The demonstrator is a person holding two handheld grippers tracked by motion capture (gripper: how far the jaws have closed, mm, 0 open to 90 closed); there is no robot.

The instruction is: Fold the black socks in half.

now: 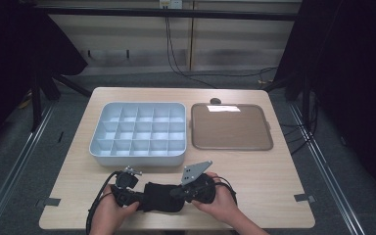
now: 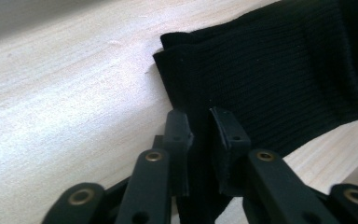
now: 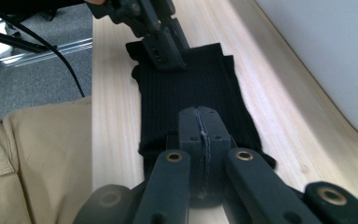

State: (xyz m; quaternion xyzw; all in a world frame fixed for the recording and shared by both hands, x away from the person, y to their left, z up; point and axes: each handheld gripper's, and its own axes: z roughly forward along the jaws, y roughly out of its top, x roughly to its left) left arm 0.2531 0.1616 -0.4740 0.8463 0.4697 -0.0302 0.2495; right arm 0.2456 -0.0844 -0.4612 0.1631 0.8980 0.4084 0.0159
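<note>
A black ribbed sock (image 1: 162,197) lies flat on the wooden surface (image 1: 264,181) at about 6 o'clock, close to the near edge and just in front of the grey compartment tray (image 1: 137,133). The brown flat tray (image 1: 231,126) sits at 1 o'clock, well apart from it.

The left gripper (image 2: 199,140) has its fingers (image 2: 177,133) closed down to a narrow gap with a fold of the knit pinched between them, near the sock's left end. The right gripper (image 3: 199,128) has its fingers (image 3: 189,126) pressed fully together; from the right gripper view they sit on the other end of the sock, and they appear to clamp its edge, though the cloth between the pads is hidden.

The sock looks light, soft and limp: it will sag and fold wherever it is unsupported, and nothing about it is fragile. The ribbed knit should give good friction, so slipping seems unlikely, but it stretches, so pulling the ends apart would lengthen it rather than move it. Holding at both ends, as here, seems best; a deep bite on the doubled edge should keep the layers together.
</note>
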